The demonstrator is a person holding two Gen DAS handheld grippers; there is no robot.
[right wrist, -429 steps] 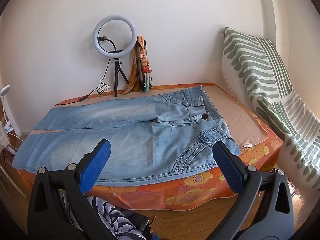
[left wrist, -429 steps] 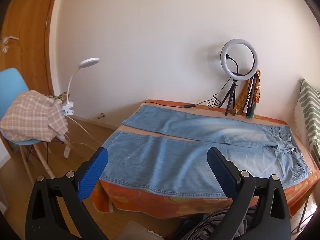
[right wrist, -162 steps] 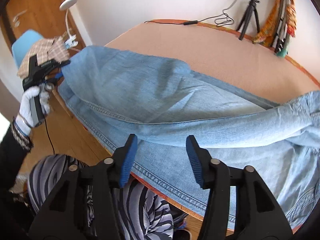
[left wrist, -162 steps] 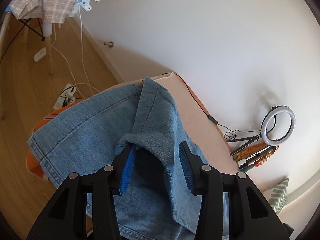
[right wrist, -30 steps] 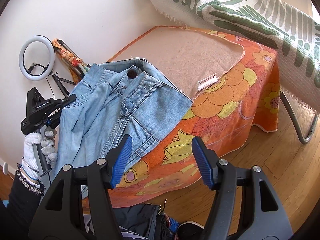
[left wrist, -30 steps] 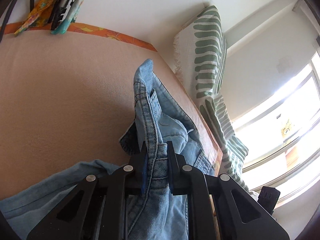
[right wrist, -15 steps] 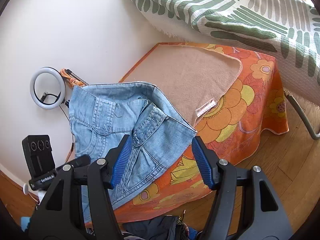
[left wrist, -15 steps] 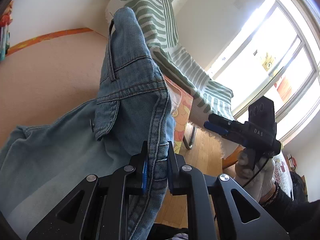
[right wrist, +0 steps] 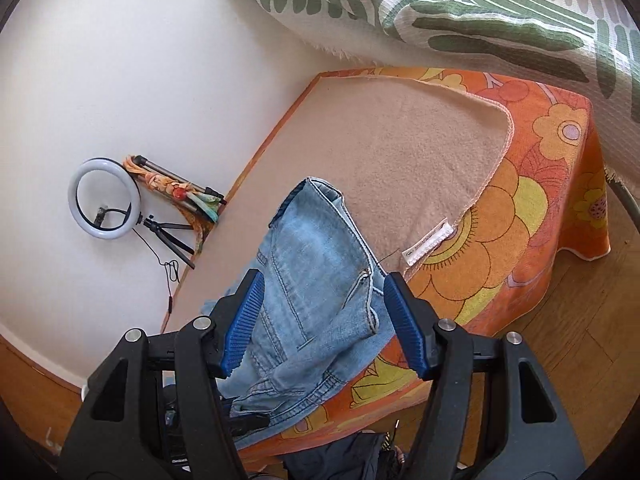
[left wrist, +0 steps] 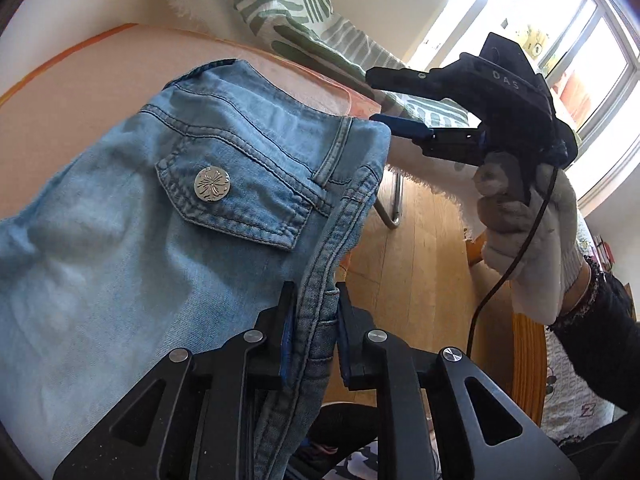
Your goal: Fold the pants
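Pants [left wrist: 168, 240] pinched in left claw [left wrist: 312, 336]

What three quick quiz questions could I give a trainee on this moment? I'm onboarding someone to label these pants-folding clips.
1. True or false: the left hand-held gripper is shut on the jeans.
2. How do the jaws of the right hand-held gripper stand? A) open B) shut on denim C) out of view
3. Fill in: the metal button sits on a pocket ____.

Key
1. True: it pinches the waistband edge.
2. A: they are spread, with the jeans' waist between them but ungripped.
3. Flap.
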